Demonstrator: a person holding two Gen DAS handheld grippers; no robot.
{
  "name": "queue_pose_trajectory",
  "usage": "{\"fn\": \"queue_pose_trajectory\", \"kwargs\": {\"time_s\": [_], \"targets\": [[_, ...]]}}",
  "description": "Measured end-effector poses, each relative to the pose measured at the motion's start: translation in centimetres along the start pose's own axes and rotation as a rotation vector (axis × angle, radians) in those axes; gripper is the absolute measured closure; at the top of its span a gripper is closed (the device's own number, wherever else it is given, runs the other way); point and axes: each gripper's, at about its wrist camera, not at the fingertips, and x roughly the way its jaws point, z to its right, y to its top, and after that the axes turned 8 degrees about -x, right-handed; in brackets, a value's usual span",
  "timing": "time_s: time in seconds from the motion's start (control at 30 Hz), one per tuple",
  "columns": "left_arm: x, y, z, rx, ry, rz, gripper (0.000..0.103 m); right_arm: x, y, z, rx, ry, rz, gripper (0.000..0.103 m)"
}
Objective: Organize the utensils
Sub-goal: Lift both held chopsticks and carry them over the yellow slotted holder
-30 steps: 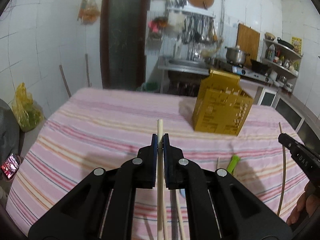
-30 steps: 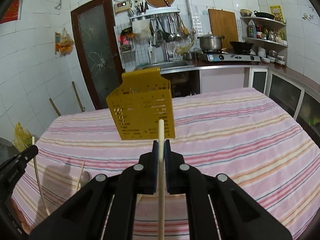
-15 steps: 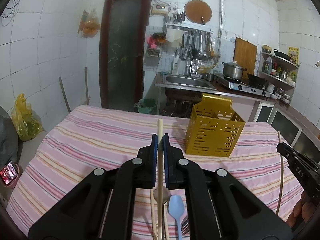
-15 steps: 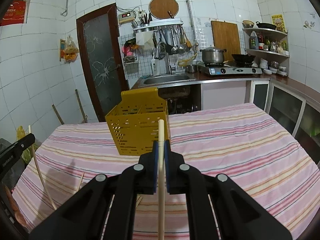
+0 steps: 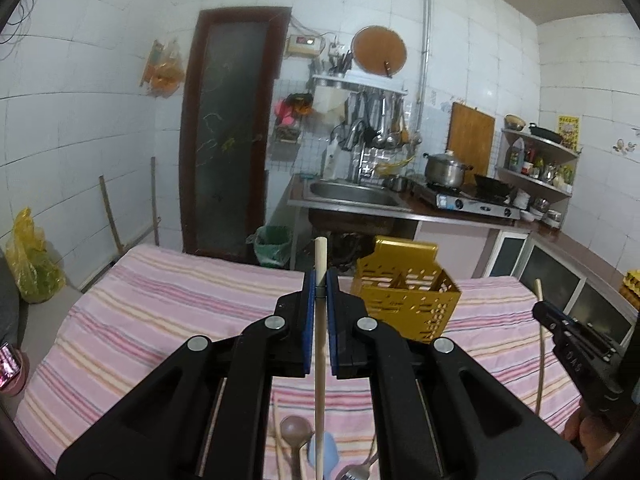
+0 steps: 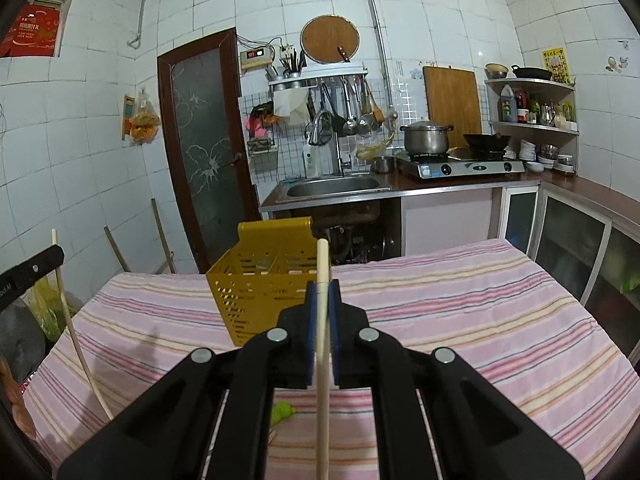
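My left gripper (image 5: 320, 280) is shut on a pale wooden chopstick (image 5: 319, 344) that stands upright between its blue pads. My right gripper (image 6: 323, 290) is likewise shut on a second wooden chopstick (image 6: 322, 360). A yellow perforated utensil caddy (image 5: 406, 292) stands on the striped tablecloth, ahead of the left gripper and to its right; in the right wrist view the caddy (image 6: 260, 280) is just ahead and left. Under the left gripper lie a brown spoon (image 5: 295, 432), a light blue spoon (image 5: 329, 450) and a fork (image 5: 354, 472). The right gripper (image 5: 576, 344) also shows at the left view's right edge.
The pink striped tablecloth (image 6: 460, 312) covers the table. A green-handled item (image 6: 282, 410) lies below the right gripper. Beyond the table are a sink (image 6: 332, 186), a stove with a pot (image 6: 426, 138) and a dark door (image 5: 228, 128). A person's fingers (image 5: 588, 436) hold the right gripper.
Both grippers have risen and tipped upward with their chopsticks. The caddy sits lower and farther in both views, and more of the kitchen wall shows. The spoons and fork have come into the left view.
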Motion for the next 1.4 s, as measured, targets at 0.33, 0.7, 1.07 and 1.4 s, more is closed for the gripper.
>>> {"fn": "queue_pose_trajectory", "kwargs": {"time_s": [0.33,0.7,1.07,1.4], "targets": [[1.9,0.1,1.2,0.006,-0.041,-0.008,0.099,1.4,0.3,1.5,0.034,0.010,0.046,0.097],[4.4,1.3,3.0,0.025,-0.081,0.004,0.099,3.1,1.8,2.7,0.063,0.002,0.065,0.097],[7.3,9.8,7.5,0.064,-0.140,0.198,0.099,5.1,11.2,0.9,0.022,-0.032,0.334,0.097],[13.5,10.9,10.2,0.071,-0.179,0.240,0.099,11.2,13.3,1.2,0.081,-0.035,0.430,0.097]]}}
